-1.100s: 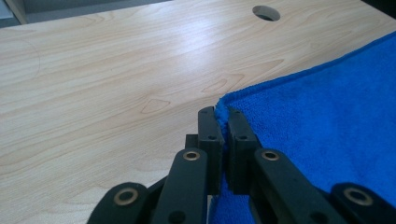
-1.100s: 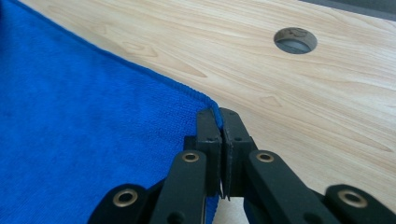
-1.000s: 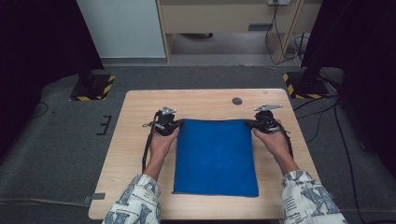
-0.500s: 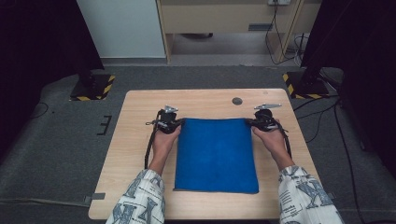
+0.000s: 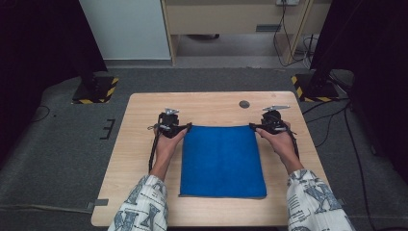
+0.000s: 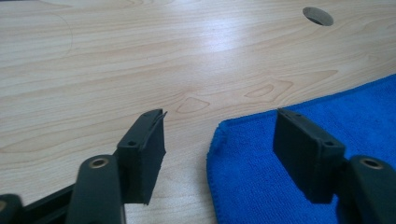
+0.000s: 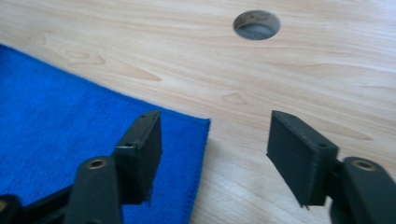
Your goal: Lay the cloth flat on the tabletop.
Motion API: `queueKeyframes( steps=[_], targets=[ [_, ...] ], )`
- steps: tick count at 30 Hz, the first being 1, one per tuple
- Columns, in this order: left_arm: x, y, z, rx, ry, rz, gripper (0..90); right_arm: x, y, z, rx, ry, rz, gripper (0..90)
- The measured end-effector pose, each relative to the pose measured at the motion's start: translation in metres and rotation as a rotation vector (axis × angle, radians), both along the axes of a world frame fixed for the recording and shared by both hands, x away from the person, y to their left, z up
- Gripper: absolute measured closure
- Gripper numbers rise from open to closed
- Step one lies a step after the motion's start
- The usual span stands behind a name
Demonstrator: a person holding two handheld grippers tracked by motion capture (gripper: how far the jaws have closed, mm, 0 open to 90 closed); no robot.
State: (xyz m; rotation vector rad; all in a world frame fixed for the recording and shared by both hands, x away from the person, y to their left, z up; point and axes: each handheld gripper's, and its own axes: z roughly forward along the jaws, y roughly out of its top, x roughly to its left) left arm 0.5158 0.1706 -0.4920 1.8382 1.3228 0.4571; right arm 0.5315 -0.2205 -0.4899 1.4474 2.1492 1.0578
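Both grippers, left (image 5: pixel 185 127) and right (image 5: pixel 254 127), have just opened, releasing the far corners of the blue towel (image 5: pixel 222 161), now laid flat.

The flat blue square cloth (image 5: pixel 223 161) looks like soft, matt, finely napped terry with a stitched hem, lying on a pale wooden table (image 5: pixel 134 144) with smooth, faintly glossy grain, while both grippers' black jaws look like matt plastic.
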Motion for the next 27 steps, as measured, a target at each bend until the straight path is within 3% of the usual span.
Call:
queueKeyframes(
  steps=[8,11,16,20,21,27],
  targets=[
    [-0.009,0.004,0.015,0.003,-0.039,-0.044,18.8,-0.011,-0.005,0.007,0.018,-0.022,0.003,22.7],
    [-0.012,0.003,0.018,-0.021,-0.037,-0.062,13.9,-0.016,-0.003,0.010,0.009,-0.024,0.017,18.3],
    [-0.020,-0.001,0.021,0.006,-0.036,-0.108,7.5,-0.023,0.002,0.015,0.009,-0.010,0.042,14.2],
    [-0.028,0.000,0.023,0.015,-0.045,-0.129,7.4,-0.032,0.008,0.020,0.006,-0.017,0.072,13.4],
    [-0.034,0.001,0.024,0.001,-0.051,-0.133,7.3,-0.035,0.010,0.021,0.007,-0.024,0.078,13.1],
    [-0.055,0.011,0.022,0.011,-0.061,-0.145,6.4,-0.052,0.018,0.027,0.025,-0.059,0.133,11.7]
  ],
)
